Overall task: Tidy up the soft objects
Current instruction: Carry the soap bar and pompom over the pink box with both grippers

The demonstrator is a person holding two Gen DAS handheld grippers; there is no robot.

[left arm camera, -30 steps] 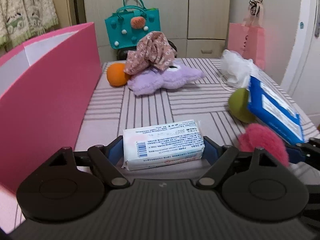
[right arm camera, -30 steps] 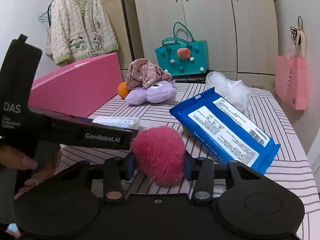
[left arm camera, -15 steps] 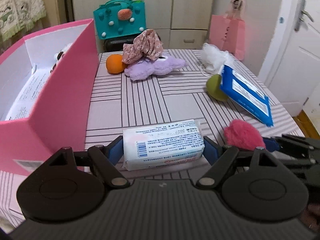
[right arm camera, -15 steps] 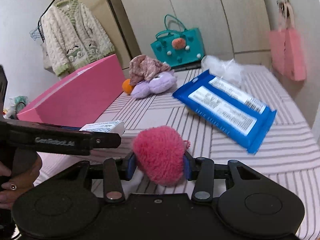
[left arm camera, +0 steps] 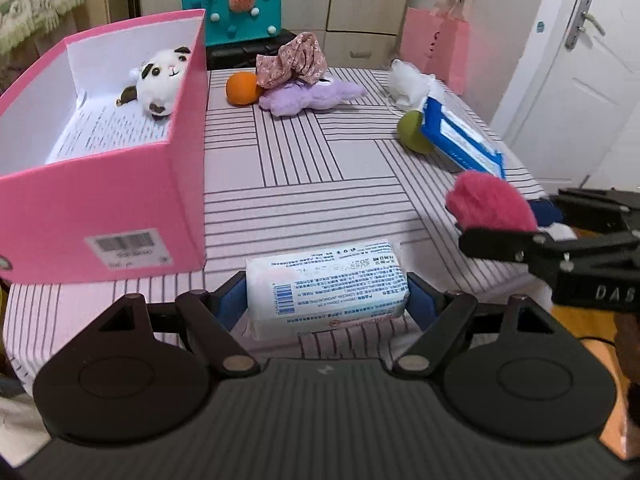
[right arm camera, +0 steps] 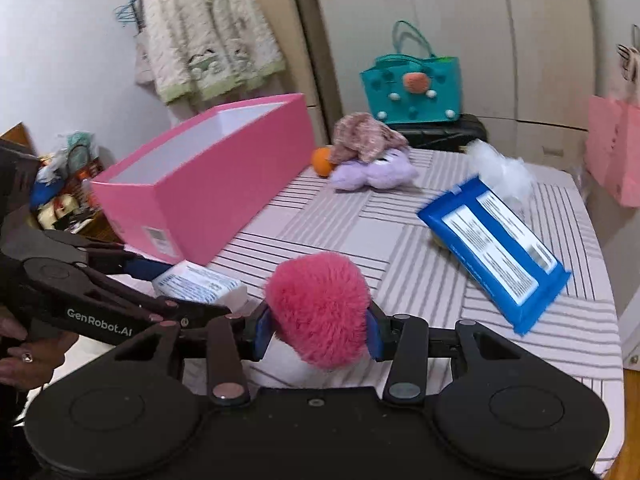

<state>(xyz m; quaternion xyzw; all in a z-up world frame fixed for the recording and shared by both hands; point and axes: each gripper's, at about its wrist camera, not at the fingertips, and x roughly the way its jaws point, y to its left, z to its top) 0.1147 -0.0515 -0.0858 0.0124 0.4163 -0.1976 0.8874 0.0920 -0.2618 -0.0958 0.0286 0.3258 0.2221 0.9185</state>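
2 loads hang above the tabletop (left arm camera: 280, 168): left gripper (left arm camera: 326, 300) fingers clamp the tissue pack (left arm camera: 326, 284), right gripper (right arm camera: 318, 330) squeezes the pink pompom (right arm camera: 318, 312). Both should clear the pink box (left arm camera: 120, 208) rim before release.

Both views are evenly and softly lit by indoor light, bright enough that colours read clearly, with no harsh glare. Shadows are faint: a soft one lies on the table (left arm camera: 288, 168) under the purple plush (left arm camera: 308, 96), and the inside of the pink box (left arm camera: 120, 184) is darker along its near wall. The fisheye lenses bend straight lines strongly toward the frame edges; the door (left arm camera: 576, 80) and the cupboards (right arm camera: 460, 32) curve, and the right wrist view has dark vignetted corners. The left wrist view is fairly sharp, print on the white pack (left arm camera: 326, 284) nearly legible. The right wrist view is smeared by motion: the blue wipes pack (right arm camera: 496, 244) and the table's stripes are blurred.
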